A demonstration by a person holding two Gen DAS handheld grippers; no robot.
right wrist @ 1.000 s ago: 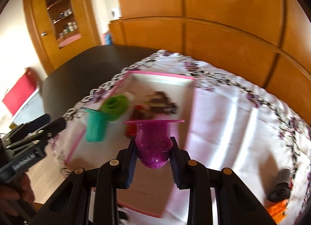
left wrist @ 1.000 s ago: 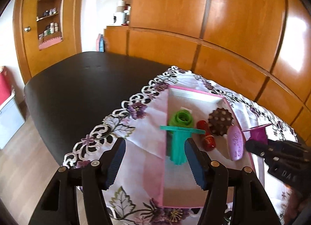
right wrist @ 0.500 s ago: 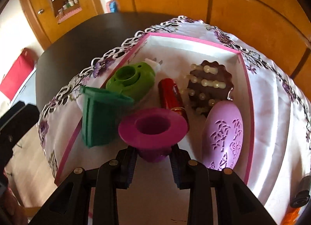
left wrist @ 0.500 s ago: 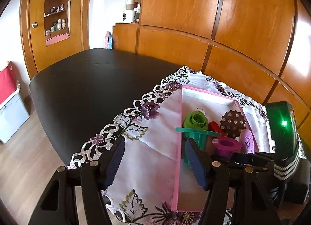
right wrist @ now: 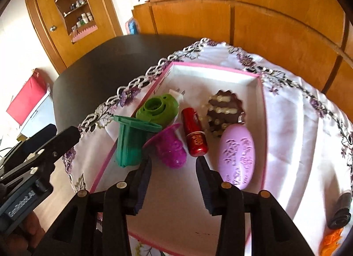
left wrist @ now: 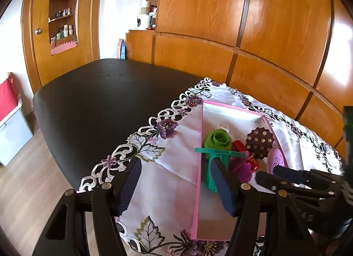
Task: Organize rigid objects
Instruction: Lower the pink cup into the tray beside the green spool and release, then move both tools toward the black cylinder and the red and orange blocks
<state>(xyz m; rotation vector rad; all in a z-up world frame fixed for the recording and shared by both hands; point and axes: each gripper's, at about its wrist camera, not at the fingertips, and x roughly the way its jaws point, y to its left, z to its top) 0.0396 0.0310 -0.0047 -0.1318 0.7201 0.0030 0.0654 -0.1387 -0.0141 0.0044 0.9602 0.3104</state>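
Note:
A pink-rimmed white box (right wrist: 259, 92) sits on the embroidered cloth. In it lie a magenta mould (right wrist: 171, 147) on its side, a teal mould (right wrist: 129, 140), a green round piece (right wrist: 157, 109), a red tube (right wrist: 194, 134), a brown studded piece (right wrist: 224, 112) and a lilac oval (right wrist: 238, 156). My right gripper (right wrist: 173, 164) is open, just behind the magenta mould and apart from it. My left gripper (left wrist: 174, 174) is open and empty above the cloth at the box's left rim (left wrist: 199, 167); the magenta mould (left wrist: 240, 168) shows past its right finger.
The white embroidered cloth (left wrist: 167, 161) covers part of a black table (left wrist: 99, 101). A black cylinder (right wrist: 340, 210) and an orange piece (right wrist: 331, 241) lie on the cloth right of the box. Wooden cabinets stand behind.
My right gripper lowered the magenta mould into the box, opened and let it go; the mould now lies tipped against the teal one. My left gripper drew back to the left.

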